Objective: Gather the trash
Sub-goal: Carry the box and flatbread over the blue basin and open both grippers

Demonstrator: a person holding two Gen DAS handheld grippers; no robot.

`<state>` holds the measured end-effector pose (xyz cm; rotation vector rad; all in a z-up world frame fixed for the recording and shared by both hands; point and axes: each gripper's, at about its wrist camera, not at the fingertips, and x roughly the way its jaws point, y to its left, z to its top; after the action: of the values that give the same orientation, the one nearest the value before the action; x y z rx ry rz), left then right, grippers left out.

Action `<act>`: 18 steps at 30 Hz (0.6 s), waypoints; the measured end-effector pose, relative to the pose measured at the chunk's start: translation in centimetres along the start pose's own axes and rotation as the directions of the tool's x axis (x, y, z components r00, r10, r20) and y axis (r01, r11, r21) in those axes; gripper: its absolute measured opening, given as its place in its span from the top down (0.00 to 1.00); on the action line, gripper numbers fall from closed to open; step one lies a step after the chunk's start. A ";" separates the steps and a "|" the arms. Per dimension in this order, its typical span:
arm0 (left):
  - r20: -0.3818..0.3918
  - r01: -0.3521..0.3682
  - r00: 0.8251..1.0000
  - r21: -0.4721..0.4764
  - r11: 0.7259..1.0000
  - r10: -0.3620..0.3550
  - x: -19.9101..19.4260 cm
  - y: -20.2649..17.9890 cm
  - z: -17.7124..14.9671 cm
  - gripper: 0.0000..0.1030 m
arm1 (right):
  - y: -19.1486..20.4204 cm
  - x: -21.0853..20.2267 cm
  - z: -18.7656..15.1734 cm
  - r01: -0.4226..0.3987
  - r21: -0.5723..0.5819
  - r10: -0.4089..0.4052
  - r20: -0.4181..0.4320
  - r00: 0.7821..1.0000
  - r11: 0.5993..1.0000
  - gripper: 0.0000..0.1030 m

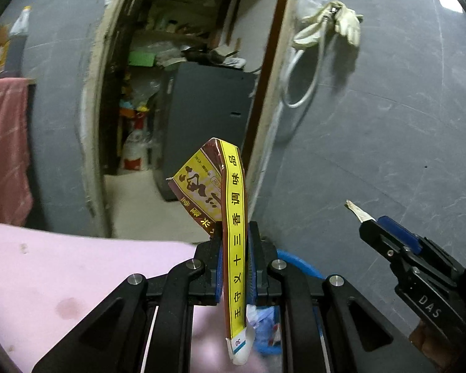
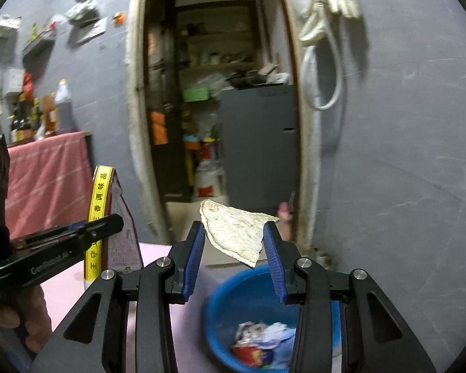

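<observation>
Already both tools carry trash. The right tool grasps a pale, crumpled flat scrap between its blue pads, the scrap lying crosswise from pad to pad with one corner drooping forward. Directly below and just ahead of it sits the blue basin, which already holds crumpled wrappers; that is the relation the coming move turns on, since the scrap hangs over the basin's near rim and, in my judgement, needs only a short carry forward before letting go. The left tool is clenched on a flattened yellow-and-brown seasoning box, whose long axis stands nearly upright and runs out both above and below the jaws. From the left wrist view the basin shows only as a blue edge just behind and right of that tool, so the right hand seems nearer the drop. Both tools point slightly downward, side by side above the pink worktop, facing a grey wall and an open doorway.
</observation>
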<state>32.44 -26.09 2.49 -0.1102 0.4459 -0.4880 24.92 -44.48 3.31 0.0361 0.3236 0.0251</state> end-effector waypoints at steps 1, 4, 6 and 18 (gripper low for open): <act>0.003 0.007 1.000 -0.001 1.000 -0.007 0.8 -0.6 0.0 0.90 | -0.6 0.1 -0.1 0.015 -0.001 -0.015 0.006 1.000 1.000 0.64; 0.002 0.025 1.000 -0.014 1.000 -0.025 3.0 -2.2 -0.1 0.90 | -2.6 0.9 -0.4 0.046 0.007 -0.046 -0.003 0.999 0.999 0.64; -0.004 0.030 1.000 -0.022 0.999 -0.030 4.2 -3.0 -0.2 0.90 | -3.8 1.6 -0.7 0.063 0.020 -0.062 -0.014 0.998 0.998 0.64; -0.104 0.039 0.994 -0.045 0.998 -0.044 9.4 -4.2 -1.3 0.90 | -7.1 3.7 -2.3 0.071 0.087 -0.064 -0.076 0.995 0.994 0.64</act>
<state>37.48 -34.27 -1.47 -0.1357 0.5580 -0.5270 27.85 -51.39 -0.37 0.1132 0.3990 -0.0550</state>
